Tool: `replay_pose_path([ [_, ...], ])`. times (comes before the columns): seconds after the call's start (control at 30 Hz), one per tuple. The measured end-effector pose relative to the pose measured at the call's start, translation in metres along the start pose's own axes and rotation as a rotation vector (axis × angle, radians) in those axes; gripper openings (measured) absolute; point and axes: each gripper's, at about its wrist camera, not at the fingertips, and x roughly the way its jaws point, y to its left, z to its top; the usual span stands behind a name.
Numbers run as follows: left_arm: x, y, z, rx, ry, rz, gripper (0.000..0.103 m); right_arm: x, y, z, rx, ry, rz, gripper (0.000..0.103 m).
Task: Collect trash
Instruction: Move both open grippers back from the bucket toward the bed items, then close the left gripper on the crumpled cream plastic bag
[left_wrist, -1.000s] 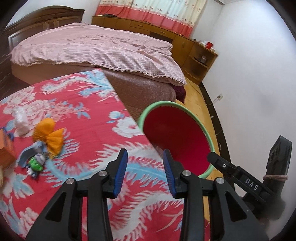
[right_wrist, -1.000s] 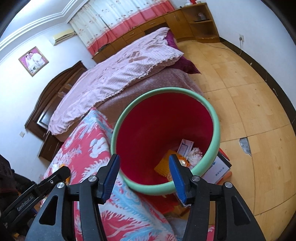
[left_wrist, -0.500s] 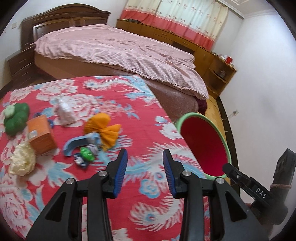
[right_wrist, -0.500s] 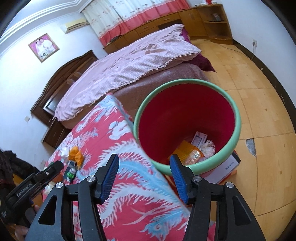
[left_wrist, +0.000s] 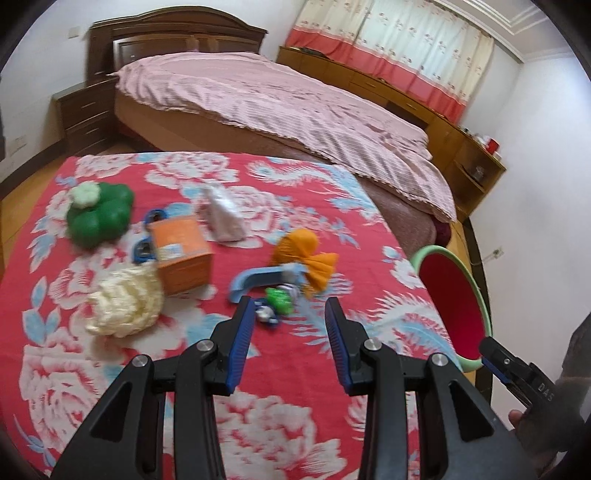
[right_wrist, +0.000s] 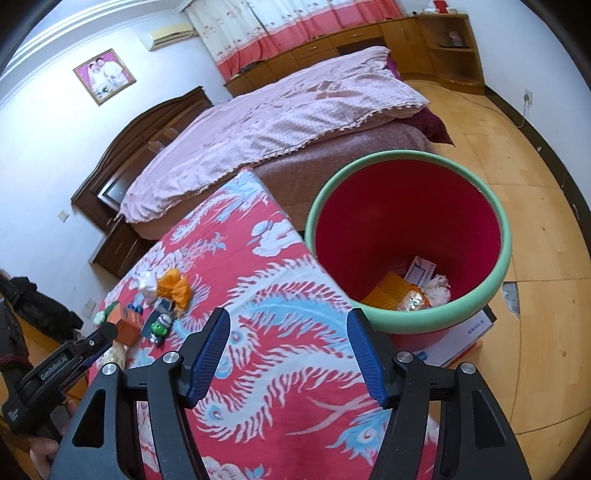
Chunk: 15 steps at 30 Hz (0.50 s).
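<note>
Left gripper (left_wrist: 290, 317): blue-padded jaws apart, nothing between them, held above the red floral tablecloth (left_wrist: 303, 369). Bare cloth directly below and to both sides.

Just beyond the left fingertips: small green toy figure (left_wrist: 279, 297), then a light-blue plastic scoop (left_wrist: 258, 278) touching a crumpled orange wrapper (left_wrist: 308, 256). Further left of it: cream crinkled paper ball (left_wrist: 125, 306), orange cardboard box (left_wrist: 183, 253), green clover-shaped plastic piece (left_wrist: 99, 214). Ahead, a whitish crumpled bag (left_wrist: 225, 218).

Right gripper (right_wrist: 290, 338): jaws apart, empty, over the cloth near its right edge. Ahead-right of it, just past that edge, stands the red bucket with a green rim (right_wrist: 436, 321), trash lying on its bottom.

Farthest: pink-covered bed (left_wrist: 295, 114); open wooden floor (right_wrist: 517, 155) to the right.
</note>
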Motion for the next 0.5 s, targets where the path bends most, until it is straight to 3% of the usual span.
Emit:
replay_pose_path([
  [0.37, -0.006, 0.057, 0.001, -0.095, -0.022, 0.103, 0.04, 0.012, 0.018, -0.008, -0.039, 0.032, 0.001, 0.067],
  [0.5, -0.003, 0.072, 0.0, -0.109, -0.027, 0.146, 0.048, 0.016, 0.026, -0.011, -0.053, 0.04, -0.001, 0.067],
])
